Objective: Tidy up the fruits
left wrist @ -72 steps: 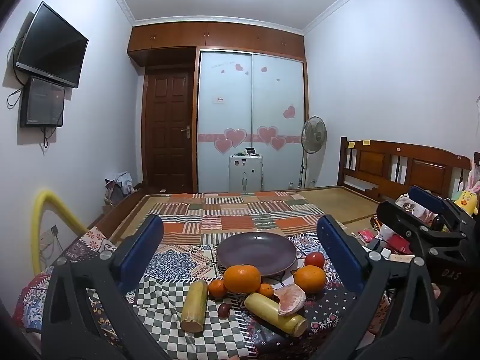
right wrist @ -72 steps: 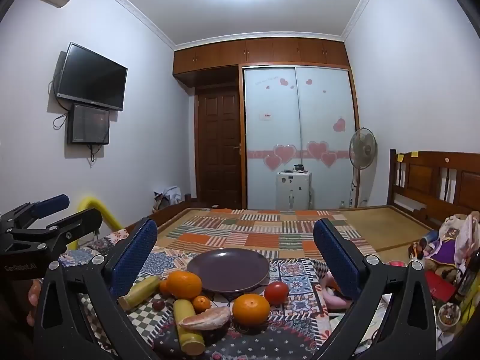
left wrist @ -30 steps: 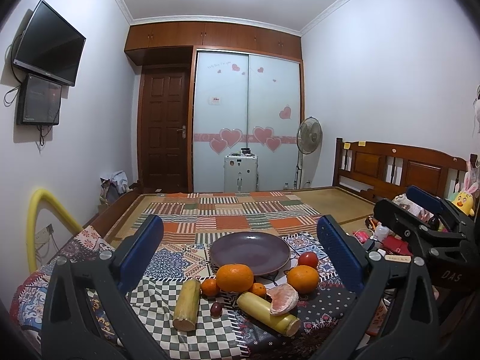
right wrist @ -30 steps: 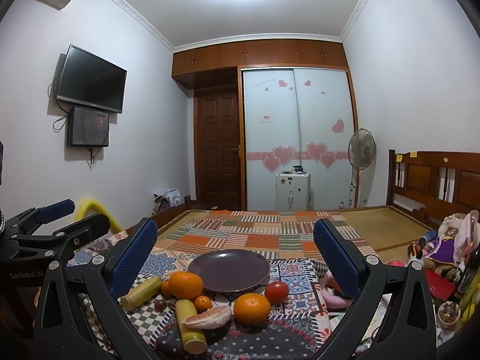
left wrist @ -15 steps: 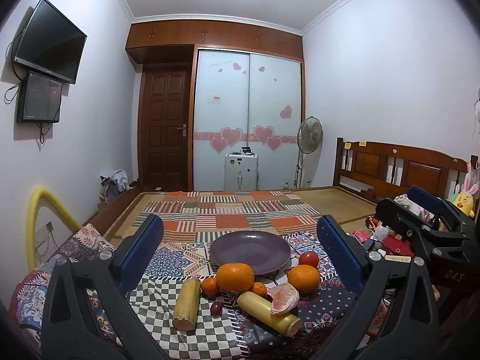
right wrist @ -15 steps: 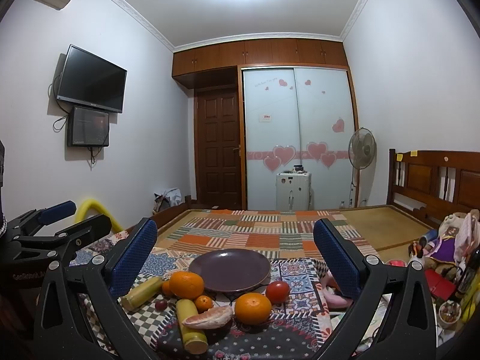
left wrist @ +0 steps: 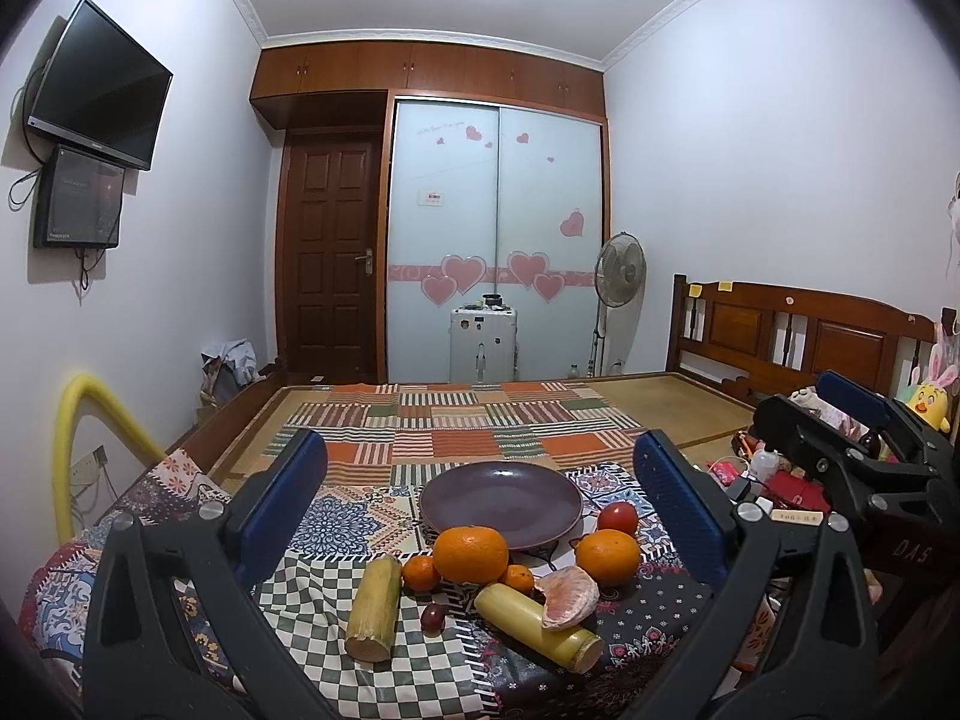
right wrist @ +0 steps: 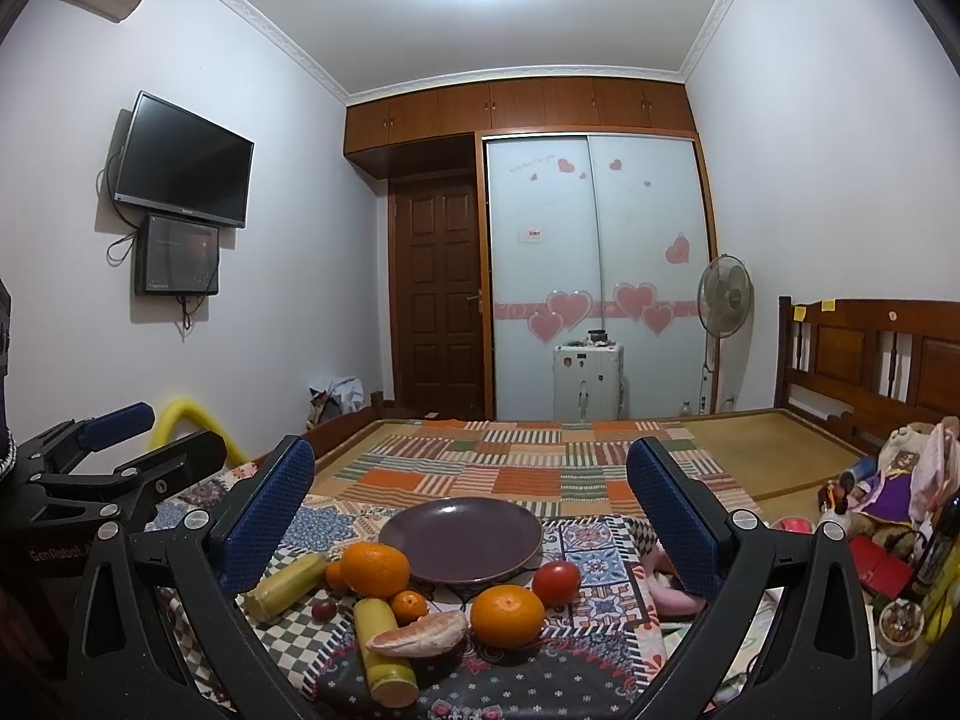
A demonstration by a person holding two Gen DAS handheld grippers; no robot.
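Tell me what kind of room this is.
Most likely a bedroom at home: a wooden bed headboard on the right, a sliding wardrobe with heart stickers on the far wall, and a wall-mounted TV. Fruit and a plate sit on a patchwork cloth.

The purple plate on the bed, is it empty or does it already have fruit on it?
Empty. The purple plate shows a bare inside in both views; the oranges, tomato and other fruit lie on the quilt in front of it.

I see a round dark purple plate lying flat and bare on the patchwork cloth. In front of it sit two large oranges, two small tangerines, a red tomato, a peeled pink grapefruit piece, two yellow-green cane sticks and a dark grape.
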